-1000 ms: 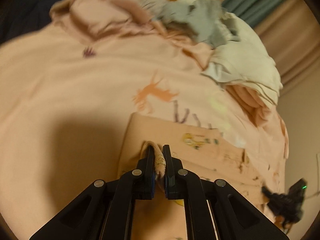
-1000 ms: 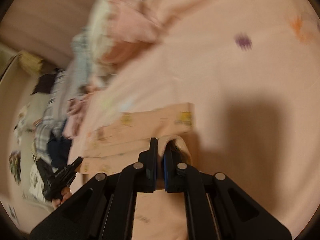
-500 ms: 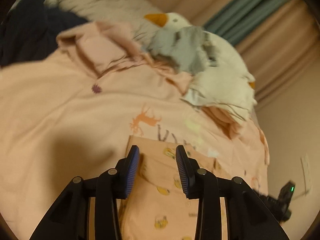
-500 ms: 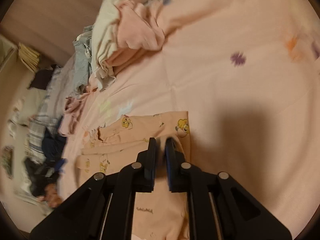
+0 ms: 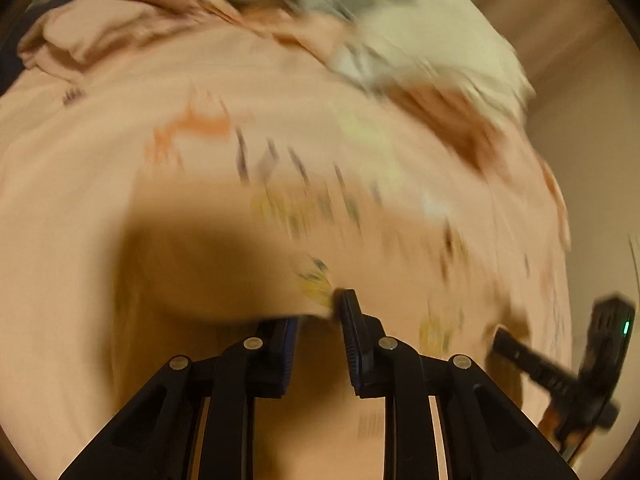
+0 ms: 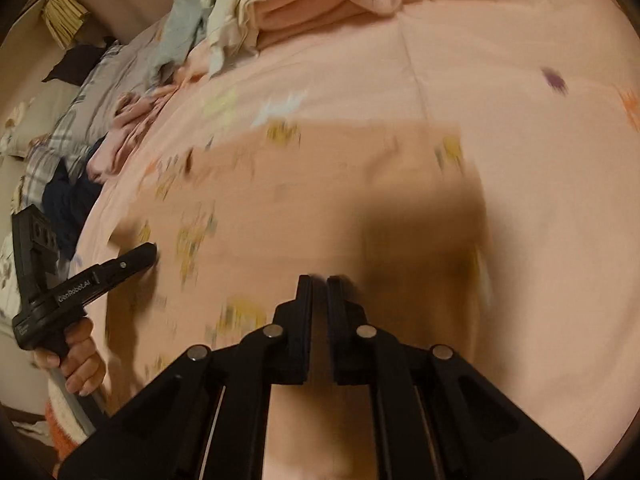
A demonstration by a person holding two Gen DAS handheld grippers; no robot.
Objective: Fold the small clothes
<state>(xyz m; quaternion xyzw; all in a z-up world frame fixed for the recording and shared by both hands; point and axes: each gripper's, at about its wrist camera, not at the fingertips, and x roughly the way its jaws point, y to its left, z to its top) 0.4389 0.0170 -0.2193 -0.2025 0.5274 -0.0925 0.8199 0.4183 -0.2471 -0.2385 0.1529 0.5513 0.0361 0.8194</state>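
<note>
A small peach garment [image 5: 400, 280] printed with yellow cartoon figures lies on the pink bedspread [image 5: 60, 200]; the view is motion-blurred. My left gripper [image 5: 320, 308] is closing. A layer of the garment lies over its left fingertip and reaches the right fingertip [image 5: 347, 300], with a gap still showing between the pads. In the right wrist view the garment [image 6: 320, 184] fills the middle. My right gripper [image 6: 318, 278] is shut with its tips down on the cloth, and I cannot tell whether any is pinched. Each gripper also shows in the other's view, the left gripper [image 6: 150, 250] and the right gripper [image 5: 500, 336], both at the garment's edge.
A heap of loose clothes [image 5: 420, 40], cream, grey and pink, lies along the bed's far side. The same heap [image 6: 280, 12] sits top left, with plaid bedding [image 6: 80, 120] and dark clothes beside it. A person's hand [image 6: 80, 364] holds the left gripper's handle.
A second ago both grippers were shut on a rolled cloth end. Half a second ago both stood open above the folded garment. Now both are lower and closer; right has shut, left has narrowed around a layer.
</note>
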